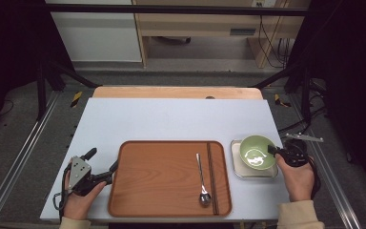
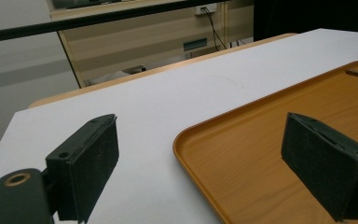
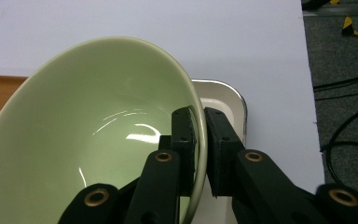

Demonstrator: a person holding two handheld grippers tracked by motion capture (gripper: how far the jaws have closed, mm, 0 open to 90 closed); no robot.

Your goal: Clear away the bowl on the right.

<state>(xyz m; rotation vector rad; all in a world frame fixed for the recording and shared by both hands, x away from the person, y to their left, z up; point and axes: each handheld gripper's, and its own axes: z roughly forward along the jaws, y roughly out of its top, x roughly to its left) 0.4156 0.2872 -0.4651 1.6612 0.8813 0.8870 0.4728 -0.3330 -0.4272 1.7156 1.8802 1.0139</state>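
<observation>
The glossy pale green ceramic bowl (image 3: 98,135) sits tilted on a small white square dish with a metal rim (image 3: 228,95), just to the right of the brown wooden tray (image 1: 169,177) on the light grey worktop (image 1: 171,119). The right tool (image 3: 200,140) is clamped on the bowl's near rim, one black jaw inside the wall and the other outside, the thin edge pinched between the pads. From the high view the bowl (image 1: 257,151) looks set to go onto the tray, where a metal spoon (image 1: 202,183) and a pair of dark chopsticks (image 1: 211,174) already lie toward the right side. To do this well, I would keep the pinch firm, since a glazed rim can slip, and lift the bowl straight up clear of the dish before carrying it leftward, so the dish is not dragged along. It should come down on the bare wood left of the spoon, level, without knocking the cutlery. The left tool (image 2: 200,154) hovers at the tray's near left corner with its jaws wide apart and nothing between them; closing it on the tray rim would steady the tray as the bowl lands.
</observation>
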